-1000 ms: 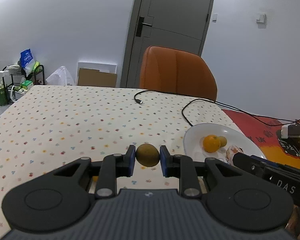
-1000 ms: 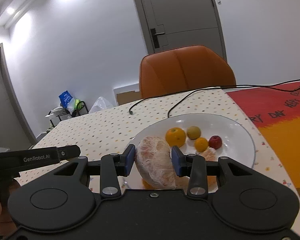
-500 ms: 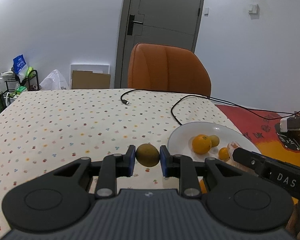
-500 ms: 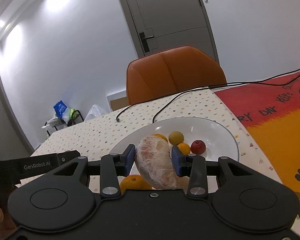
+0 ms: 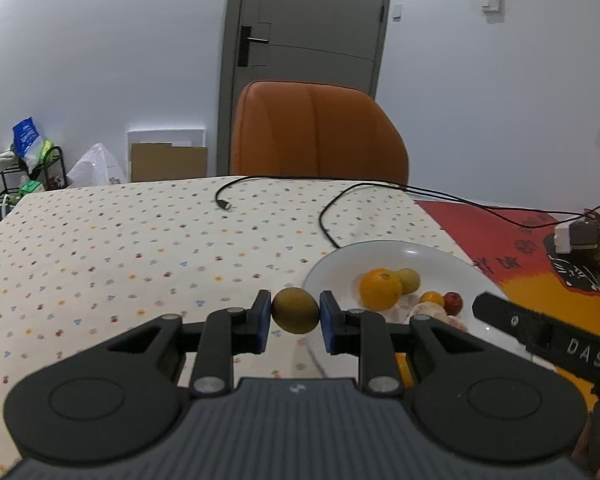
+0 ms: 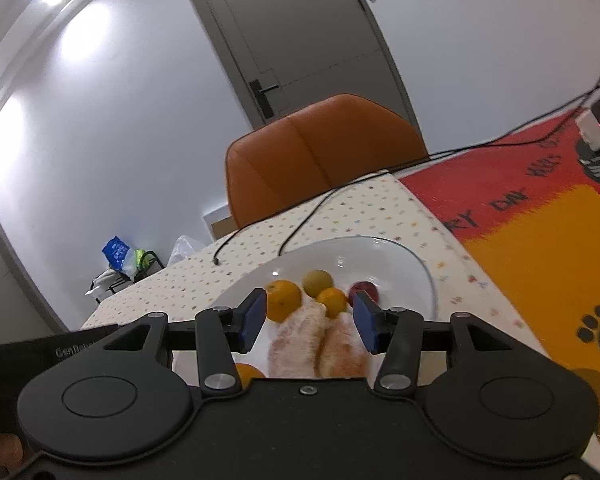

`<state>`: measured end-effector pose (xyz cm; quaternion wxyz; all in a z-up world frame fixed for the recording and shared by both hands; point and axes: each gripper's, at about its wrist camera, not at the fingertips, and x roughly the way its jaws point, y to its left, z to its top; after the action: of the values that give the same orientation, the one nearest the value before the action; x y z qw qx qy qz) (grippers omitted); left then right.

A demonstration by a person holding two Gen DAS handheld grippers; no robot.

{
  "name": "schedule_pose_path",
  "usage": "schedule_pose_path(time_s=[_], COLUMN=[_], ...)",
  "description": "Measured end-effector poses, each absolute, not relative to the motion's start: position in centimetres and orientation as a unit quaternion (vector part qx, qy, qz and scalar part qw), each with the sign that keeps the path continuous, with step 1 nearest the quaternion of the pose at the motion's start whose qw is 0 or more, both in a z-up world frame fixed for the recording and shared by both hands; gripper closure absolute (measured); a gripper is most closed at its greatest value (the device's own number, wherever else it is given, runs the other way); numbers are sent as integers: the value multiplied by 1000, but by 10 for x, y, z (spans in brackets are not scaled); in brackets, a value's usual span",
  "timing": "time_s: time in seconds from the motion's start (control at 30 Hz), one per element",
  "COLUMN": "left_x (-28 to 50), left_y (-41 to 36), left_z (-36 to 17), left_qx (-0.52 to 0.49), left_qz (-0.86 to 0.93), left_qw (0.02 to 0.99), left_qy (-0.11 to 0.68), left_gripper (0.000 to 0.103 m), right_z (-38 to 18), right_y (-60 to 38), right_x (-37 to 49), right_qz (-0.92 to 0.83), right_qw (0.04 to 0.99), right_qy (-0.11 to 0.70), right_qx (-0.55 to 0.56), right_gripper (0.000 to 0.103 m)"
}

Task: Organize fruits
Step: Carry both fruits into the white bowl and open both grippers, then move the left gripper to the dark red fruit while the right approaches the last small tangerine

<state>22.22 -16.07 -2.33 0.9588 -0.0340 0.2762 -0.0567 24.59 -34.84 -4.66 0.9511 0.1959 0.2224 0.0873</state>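
A padded orange leather chair (image 5: pixel 318 132) stands at the far edge of the table (image 5: pixel 100 248), which wears a cream cloth dotted with small coloured flowers. Behind the chair is a grey door with a black handle (image 5: pixel 306 20). A thin black cable (image 5: pixel 276 184) trails across the cloth. A red and yellow mat (image 6: pixel 540 216) covers the table's right side.

A white plate (image 6: pixel 422 272) is showing an orange fruit (image 6: pixel 284 300), a yellow-green one (image 6: pixel 318 283) and a small red one (image 6: pixel 363 290). The cream tablecloth (image 5: pixel 120 248) is displaying multicoloured dots, and a red-and-orange mat (image 6: pixel 540 232) is carrying black paw prints.
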Motion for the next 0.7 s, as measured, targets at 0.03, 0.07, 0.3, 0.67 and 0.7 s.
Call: schedule_pose_path(time_s=[0.03, 0.07, 0.3, 0.67, 0.7], left_x=[223, 223, 224, 212, 210], left_y=[-164, -166, -176, -160, -157], left_z=[-23, -22, -17, -18, -18], left_qx=[-33, -31, -23, -28, -30], left_qz=[-59, -60, -60, -32, -30], left_qw=[959, 959, 961, 959, 959], left_qy=[275, 275, 270, 279, 279], left_gripper=[79, 79, 75, 56, 55], right_z=[-47, -48, -50, -51, -51], right_y=[-351, -353, -358, -347, -345], right_x=[244, 242, 235, 229, 229], right_qz=[85, 82, 82, 93, 92], right_qw=[951, 950, 949, 946, 946], right_qy=[224, 225, 233, 242, 243], right_qx=[197, 198, 197, 194, 193], right_gripper=[54, 54, 54, 50, 49])
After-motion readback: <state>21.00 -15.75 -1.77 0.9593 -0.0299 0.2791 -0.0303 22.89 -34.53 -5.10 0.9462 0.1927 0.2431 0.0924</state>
